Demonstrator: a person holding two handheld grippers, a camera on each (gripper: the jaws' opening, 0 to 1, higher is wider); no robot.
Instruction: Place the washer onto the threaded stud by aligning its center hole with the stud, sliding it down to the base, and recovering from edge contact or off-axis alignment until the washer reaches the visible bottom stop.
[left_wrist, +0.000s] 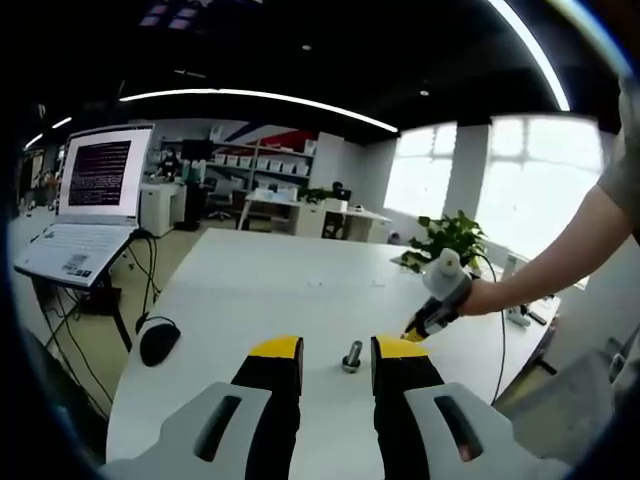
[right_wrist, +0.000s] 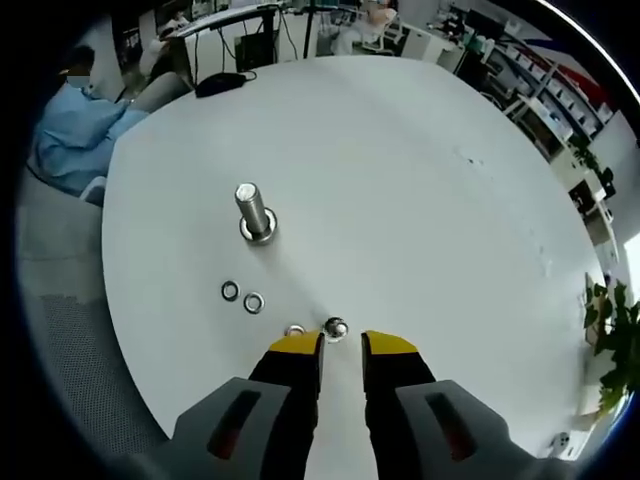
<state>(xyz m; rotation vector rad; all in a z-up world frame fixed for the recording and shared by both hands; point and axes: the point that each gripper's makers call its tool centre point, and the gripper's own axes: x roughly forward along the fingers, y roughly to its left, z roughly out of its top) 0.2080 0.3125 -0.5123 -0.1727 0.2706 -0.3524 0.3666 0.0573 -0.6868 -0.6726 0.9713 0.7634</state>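
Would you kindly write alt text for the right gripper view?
The right gripper, jaws slightly apart, points down at a white table just short of a small shiny nut. Two washers lie left of it, and an upright threaded stud stands beyond them.

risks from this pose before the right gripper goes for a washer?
1. The right gripper hovers open by two small parts, one just ahead of the jaws and one beside a tip; closing could pinch the wrong piece or flick it away.
2. Two washers lie flat and close together on the table; a thin flat washer may slip, or its neighbour get nudged.
3. The stud stands apart, so the carried washer may arrive tilted and catch its top edge.
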